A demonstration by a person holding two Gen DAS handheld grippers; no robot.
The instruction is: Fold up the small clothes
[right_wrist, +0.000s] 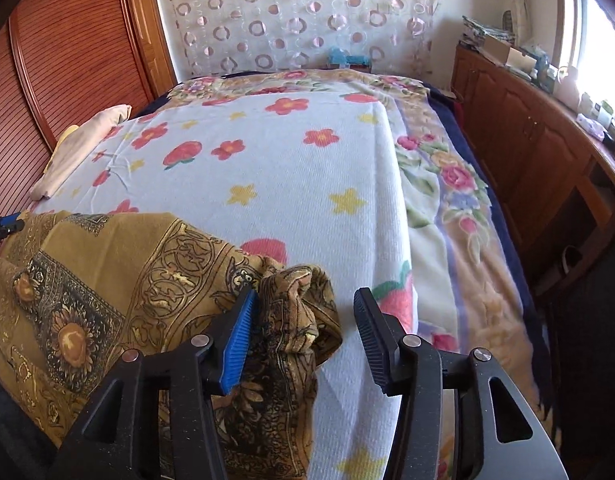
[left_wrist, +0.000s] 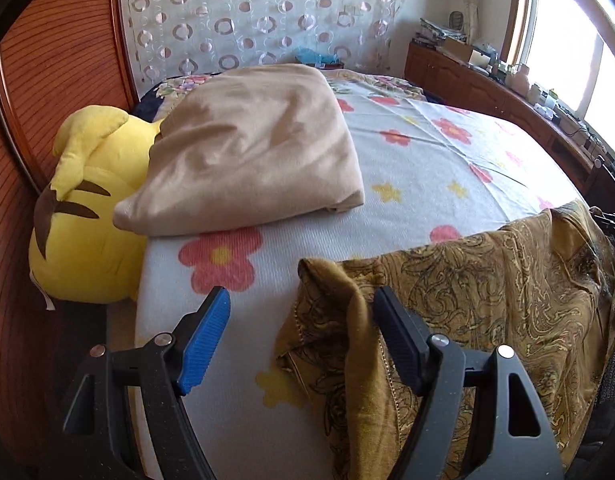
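Slumping at six o'clock, the mustard paisley-print cotton garment (left_wrist: 487, 300) could slide off the flowered white bed blanket (right_wrist: 307, 168) unfolded, since left gripper (left_wrist: 301, 316) and right gripper (right_wrist: 305, 320) both gape apart, clamping nothing.

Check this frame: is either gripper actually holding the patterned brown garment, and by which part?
Neither holds it. The left gripper and right gripper both stand open; a bunched corner of the brown patterned garment lies between each pair of fingers, unclamped, on the bed.

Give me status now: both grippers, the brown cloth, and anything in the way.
Left gripper open, right gripper open. Brown patterned cloth bunched between both jaws, ungripped. Beige folded cloth far off.
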